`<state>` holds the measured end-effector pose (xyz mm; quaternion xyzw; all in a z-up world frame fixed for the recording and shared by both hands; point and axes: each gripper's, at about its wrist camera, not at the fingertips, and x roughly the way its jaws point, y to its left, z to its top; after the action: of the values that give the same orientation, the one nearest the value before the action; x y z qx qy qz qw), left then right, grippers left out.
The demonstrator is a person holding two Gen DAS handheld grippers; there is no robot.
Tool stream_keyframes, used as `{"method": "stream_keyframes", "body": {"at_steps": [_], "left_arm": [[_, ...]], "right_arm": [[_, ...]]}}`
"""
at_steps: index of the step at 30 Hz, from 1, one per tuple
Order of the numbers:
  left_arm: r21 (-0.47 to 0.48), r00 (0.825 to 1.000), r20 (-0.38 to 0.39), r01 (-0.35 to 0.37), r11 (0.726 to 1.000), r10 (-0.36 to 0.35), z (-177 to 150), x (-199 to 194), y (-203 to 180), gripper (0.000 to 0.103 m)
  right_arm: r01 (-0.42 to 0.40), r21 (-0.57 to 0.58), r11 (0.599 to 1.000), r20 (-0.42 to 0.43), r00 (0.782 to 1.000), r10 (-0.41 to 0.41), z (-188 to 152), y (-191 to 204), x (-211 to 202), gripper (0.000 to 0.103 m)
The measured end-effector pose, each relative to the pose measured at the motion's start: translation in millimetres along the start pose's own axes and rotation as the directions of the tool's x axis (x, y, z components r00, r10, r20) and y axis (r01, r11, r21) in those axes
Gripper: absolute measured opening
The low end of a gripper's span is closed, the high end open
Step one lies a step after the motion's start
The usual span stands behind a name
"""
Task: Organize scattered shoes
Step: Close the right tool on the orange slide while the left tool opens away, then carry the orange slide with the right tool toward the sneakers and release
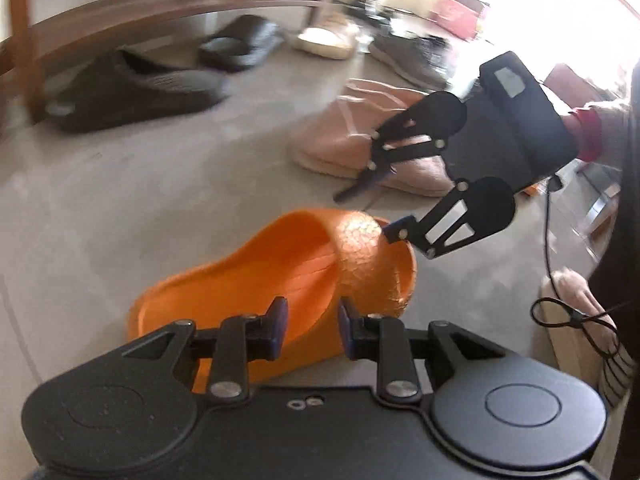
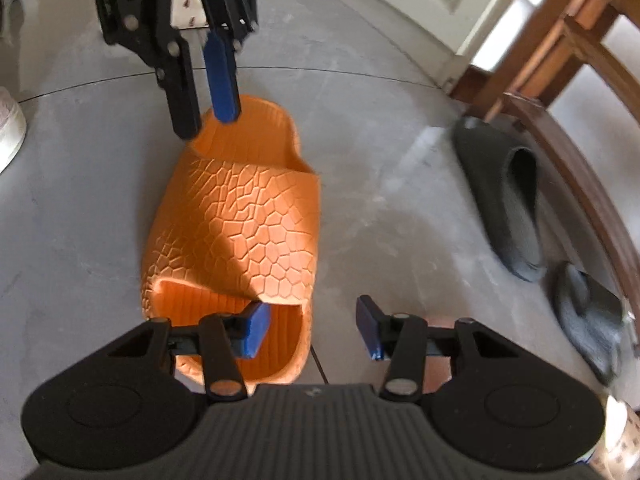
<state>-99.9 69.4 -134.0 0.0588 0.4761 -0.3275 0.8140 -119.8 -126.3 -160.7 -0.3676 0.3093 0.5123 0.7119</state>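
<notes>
**Q:** Where is the orange slide, and how does it lie?

**A:** The orange slide (image 2: 236, 220) lies sole-down on the grey floor (image 2: 80, 208), out in the open and clear of the other shoes. I judge it the item in hand: both my claws converge on it, one at each end.

**Q:** State of each claw?

**A:** My left claw (image 1: 312, 326) hangs over the heel end with its jaws parted; the pads press on nothing. My right claw (image 2: 312, 330) is at the toe end, also parted. One pad sits over the toe opening, the other stands over bare floor beside the slide. Neither claw grips anything.

**Q:** Why this pose?

**A:** Both claws pitch steeply down toward the floor, so a rim or the strap can pass between the jaws. From the left wrist, my right claw's lower fingertip appears to touch the strap; contact cannot be confirmed.

**Q:** What lies around it?

**A:** A pink fleece slipper (image 1: 360, 140) lies near. Two dark slippers (image 2: 508, 196) lie by the wooden chair legs (image 2: 560, 80), well apart. A cream sneaker (image 1: 326, 38) lies farther off.
</notes>
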Motion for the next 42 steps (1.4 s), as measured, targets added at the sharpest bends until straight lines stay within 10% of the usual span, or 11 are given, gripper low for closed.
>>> {"method": "stream_keyframes", "body": {"at_steps": [18,24,29,33,38,42], "left_arm": [[-0.173,0.951,0.04,-0.296,0.939,0.307,2,1,48,0.031],[-0.175,0.941,0.065,-0.317,0.932,0.332,11,-10,37,0.035],[-0.016,0.971,0.133,-0.197,0.98,0.197,52,-16,3,0.036],[0.193,0.982,0.183,-0.083,0.978,0.048,111,-1,-46,0.036],[0.352,0.982,0.184,-0.031,0.935,-0.037,172,40,-114,0.037],[0.425,0.986,0.143,0.014,0.905,-0.082,206,83,-165,0.039]], "right_arm": [[-0.154,0.371,0.916,0.02,0.987,0.158,27,4,10,0.026],[-0.078,0.412,0.908,0.026,0.997,0.073,24,2,-1,0.027],[0.024,0.522,0.853,0.027,0.999,-0.045,-3,-13,-39,0.028],[0.181,0.673,0.717,-0.029,0.975,-0.219,-35,-25,-68,0.028],[0.304,0.859,0.413,-0.126,0.906,-0.404,-90,-43,-110,0.043],[0.401,0.91,0.109,-0.258,0.752,-0.607,-150,-38,-174,0.064]]}}
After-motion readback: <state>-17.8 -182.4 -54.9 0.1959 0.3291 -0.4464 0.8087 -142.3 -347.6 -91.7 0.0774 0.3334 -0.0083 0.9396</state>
